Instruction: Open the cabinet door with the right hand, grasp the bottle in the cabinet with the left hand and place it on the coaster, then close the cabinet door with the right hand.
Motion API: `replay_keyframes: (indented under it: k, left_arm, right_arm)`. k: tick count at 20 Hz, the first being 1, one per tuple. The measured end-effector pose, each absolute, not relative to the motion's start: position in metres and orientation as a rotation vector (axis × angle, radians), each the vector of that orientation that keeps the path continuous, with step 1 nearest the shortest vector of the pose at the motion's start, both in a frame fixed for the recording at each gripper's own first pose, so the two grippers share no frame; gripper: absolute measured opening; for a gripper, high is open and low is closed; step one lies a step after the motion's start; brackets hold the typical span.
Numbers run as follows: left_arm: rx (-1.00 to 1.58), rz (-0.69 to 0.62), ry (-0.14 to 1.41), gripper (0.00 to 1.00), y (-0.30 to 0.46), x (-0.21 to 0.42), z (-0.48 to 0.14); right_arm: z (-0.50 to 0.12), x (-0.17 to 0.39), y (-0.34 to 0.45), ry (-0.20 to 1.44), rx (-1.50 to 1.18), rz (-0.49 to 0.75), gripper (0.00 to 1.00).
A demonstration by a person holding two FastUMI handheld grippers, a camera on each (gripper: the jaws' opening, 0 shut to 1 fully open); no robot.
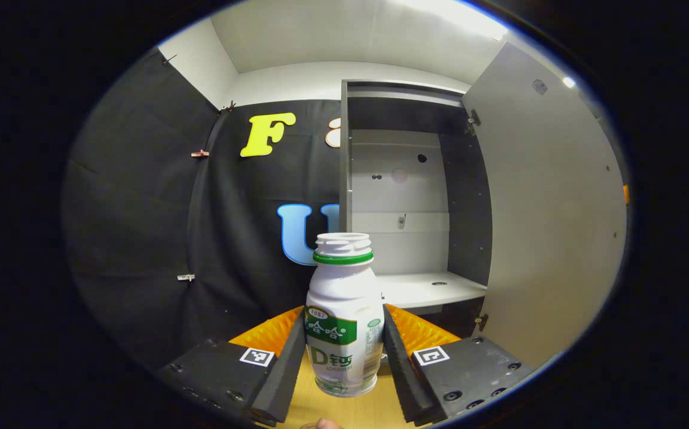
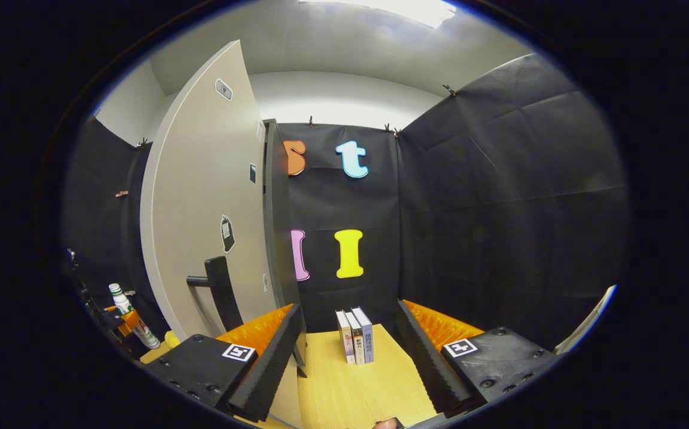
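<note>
The left gripper (image 1: 344,357) is clamped on the bottle (image 1: 343,316), both fingers pressing its sides, lifted clear of the open cabinet (image 1: 415,196) so it can go to the coaster. The right gripper (image 2: 350,357) hangs with fingers apart beside the door (image 2: 201,208), near its handle (image 2: 219,289), probably ready to close it. Books (image 2: 356,335) stand on the wooden table (image 2: 344,387).

Staged recording booth: black cloth walls (image 2: 499,196) clipped up, a lone cabinet (image 1: 415,196), three books (image 2: 356,335) on a wooden bench (image 2: 356,387).
</note>
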State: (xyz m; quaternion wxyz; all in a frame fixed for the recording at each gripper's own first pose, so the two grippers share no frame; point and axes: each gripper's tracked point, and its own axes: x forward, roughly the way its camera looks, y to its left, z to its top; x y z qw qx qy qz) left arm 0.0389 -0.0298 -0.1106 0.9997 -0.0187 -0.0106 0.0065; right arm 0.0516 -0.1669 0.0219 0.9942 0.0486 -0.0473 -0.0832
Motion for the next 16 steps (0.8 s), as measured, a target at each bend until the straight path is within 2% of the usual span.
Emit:
replay_keyframes:
  k: [4, 10, 16]
  left_arm:
    - [-0.038, -0.014, -0.034, 0.7, -0.024, 0.016, -0.15]
    - [-0.041, -0.03, 0.035, 0.7, -0.015, 0.005, -0.226]
    - [-0.035, -0.071, 0.063, 0.7, -0.01, 0.002, -0.292]
  right_arm:
    - [0.021, 0.049, -0.167, -0.102, 0.099, -0.187, 0.98]
    - [0.026, 0.045, -0.163, -0.149, 0.012, -0.225, 0.99]
    - [0.025, 0.048, -0.154, -0.128, 0.026, -0.206, 0.99]
